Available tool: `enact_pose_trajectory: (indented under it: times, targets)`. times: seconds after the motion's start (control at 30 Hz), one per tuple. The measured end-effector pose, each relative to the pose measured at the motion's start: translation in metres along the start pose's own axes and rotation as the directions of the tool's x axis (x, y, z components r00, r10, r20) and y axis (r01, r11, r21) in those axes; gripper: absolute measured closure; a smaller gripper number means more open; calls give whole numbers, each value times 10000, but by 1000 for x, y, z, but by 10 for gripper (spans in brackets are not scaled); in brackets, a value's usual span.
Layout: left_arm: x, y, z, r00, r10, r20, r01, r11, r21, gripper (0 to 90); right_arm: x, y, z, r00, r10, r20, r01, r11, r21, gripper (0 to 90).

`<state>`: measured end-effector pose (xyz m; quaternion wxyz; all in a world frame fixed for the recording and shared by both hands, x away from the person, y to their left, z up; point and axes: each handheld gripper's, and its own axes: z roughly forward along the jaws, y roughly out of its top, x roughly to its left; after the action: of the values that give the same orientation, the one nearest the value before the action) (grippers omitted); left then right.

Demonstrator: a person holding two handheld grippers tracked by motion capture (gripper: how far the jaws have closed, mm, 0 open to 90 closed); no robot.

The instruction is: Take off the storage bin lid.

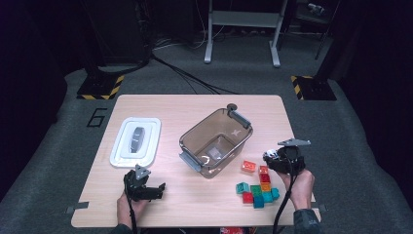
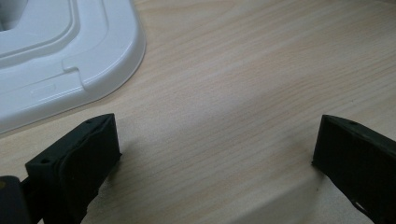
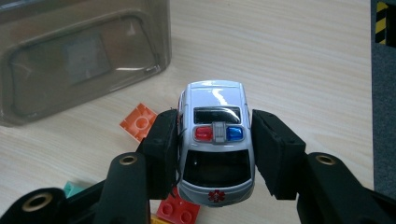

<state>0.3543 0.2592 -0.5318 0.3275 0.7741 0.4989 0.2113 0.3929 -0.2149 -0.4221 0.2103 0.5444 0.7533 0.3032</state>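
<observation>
Clamped on the toy ambulance [image 3: 215, 144], the right gripper [image 3: 215, 154] holds it lengthwise between its pads. Ahead and left lies the open brown bin [image 3: 79, 56]. Left gripper [image 2: 215, 154] jaws stand wide apart, empty.

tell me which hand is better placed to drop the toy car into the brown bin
Right, most likely: the right gripper already clamps the toy car beside the bin. The left gripper is open near the white lid.
</observation>
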Motion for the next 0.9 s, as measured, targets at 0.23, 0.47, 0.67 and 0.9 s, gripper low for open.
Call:
enact_pose_trajectory:
  times: [0.23, 0.47, 0.67, 0.9]
  targets:
    - [0, 0, 0, 10000, 1, -6, -1, 10000, 13, 4, 3, 13, -1, 9998, -209, -47, 208, 9996, -164, 524]
    - [0, 0, 0, 10000, 3, -8, -3, 10000, 11, 5, 7, 22, -1, 9996, -274, -73, 272, 9993, -259, 524]
    - [0, 0, 0, 10000, 1, -9, -1, 10000, 10, 5, 9, 31, 0, 9991, -396, -139, 391, 9985, -375, 524]
    - [0, 0, 0, 10000, 3, -7, -3, 10000, 11, 5, 11, 41, -2, 9987, -478, -159, 470, 9976, -502, 524]
